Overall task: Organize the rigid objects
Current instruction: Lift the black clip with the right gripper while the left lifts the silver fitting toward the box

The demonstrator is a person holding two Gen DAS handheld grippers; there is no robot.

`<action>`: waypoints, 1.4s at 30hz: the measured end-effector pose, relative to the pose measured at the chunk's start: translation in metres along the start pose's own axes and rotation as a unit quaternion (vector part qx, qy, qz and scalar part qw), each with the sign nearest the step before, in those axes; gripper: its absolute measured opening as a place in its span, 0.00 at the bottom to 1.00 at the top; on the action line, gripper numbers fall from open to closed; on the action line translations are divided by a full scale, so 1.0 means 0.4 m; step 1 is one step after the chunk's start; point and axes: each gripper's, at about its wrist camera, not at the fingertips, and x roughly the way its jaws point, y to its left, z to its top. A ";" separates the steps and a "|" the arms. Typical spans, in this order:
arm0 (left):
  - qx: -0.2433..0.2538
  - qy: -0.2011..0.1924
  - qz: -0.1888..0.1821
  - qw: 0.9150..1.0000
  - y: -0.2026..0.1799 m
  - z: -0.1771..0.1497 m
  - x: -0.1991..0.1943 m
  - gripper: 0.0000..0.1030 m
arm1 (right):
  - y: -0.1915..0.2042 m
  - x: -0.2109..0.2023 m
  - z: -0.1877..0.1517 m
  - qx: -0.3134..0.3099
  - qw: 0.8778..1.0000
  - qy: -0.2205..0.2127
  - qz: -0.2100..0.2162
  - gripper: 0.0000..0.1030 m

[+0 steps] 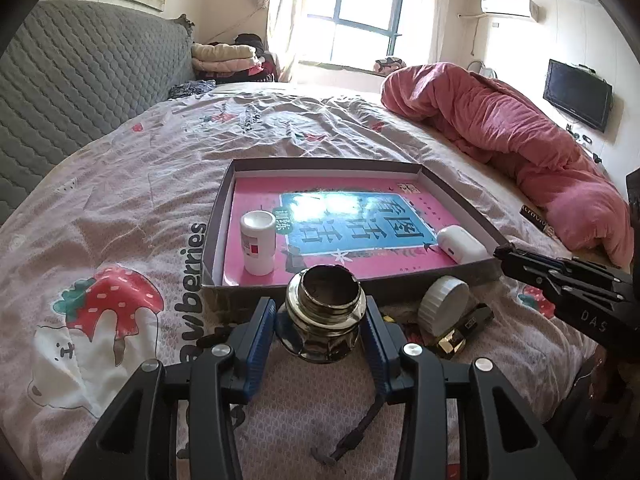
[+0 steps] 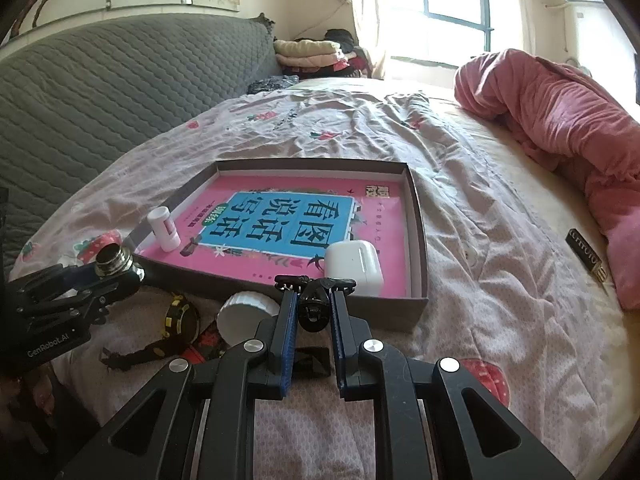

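Two grips: left gripper (image 1: pixel 320 320) around a metal jar (image 1: pixel 323 312); only right-wrist view: right gripper (image 2: pixel 314 304) clamping a black clip (image 2: pixel 314 300).

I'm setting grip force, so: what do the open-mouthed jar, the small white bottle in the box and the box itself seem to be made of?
Jar: likely dark glass with a shiny metal threaded neck; it mirrors the light.
White bottle: matte plastic, by its opaque, dull surface and ribless cap.
Box: apparently cardboard; thin, flat grey-brown walls with pale inner faces.
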 end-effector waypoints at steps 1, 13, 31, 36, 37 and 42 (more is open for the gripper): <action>-0.001 -0.001 0.000 1.000 0.001 0.001 0.001 0.42 | 0.000 0.003 0.001 -0.001 1.000 0.000 0.001 0.16; -0.013 -0.008 0.000 1.000 0.014 0.018 0.024 0.42 | 0.007 0.022 0.011 -0.005 1.000 -0.005 0.019 0.16; -0.012 -0.021 -0.012 1.000 0.010 0.055 0.070 0.42 | 0.014 0.066 0.034 -0.011 1.000 -0.009 0.025 0.16; -0.011 -0.019 -0.011 1.000 0.011 0.061 0.086 0.42 | 0.022 0.081 0.040 -0.017 0.999 -0.008 0.029 0.16; -0.013 -0.018 -0.012 1.000 0.012 0.062 0.090 0.42 | 0.023 0.084 0.041 -0.018 0.999 -0.008 0.030 0.16; -0.016 -0.015 -0.015 1.000 0.013 0.070 0.106 0.42 | 0.027 0.096 0.045 -0.020 0.999 -0.007 0.034 0.16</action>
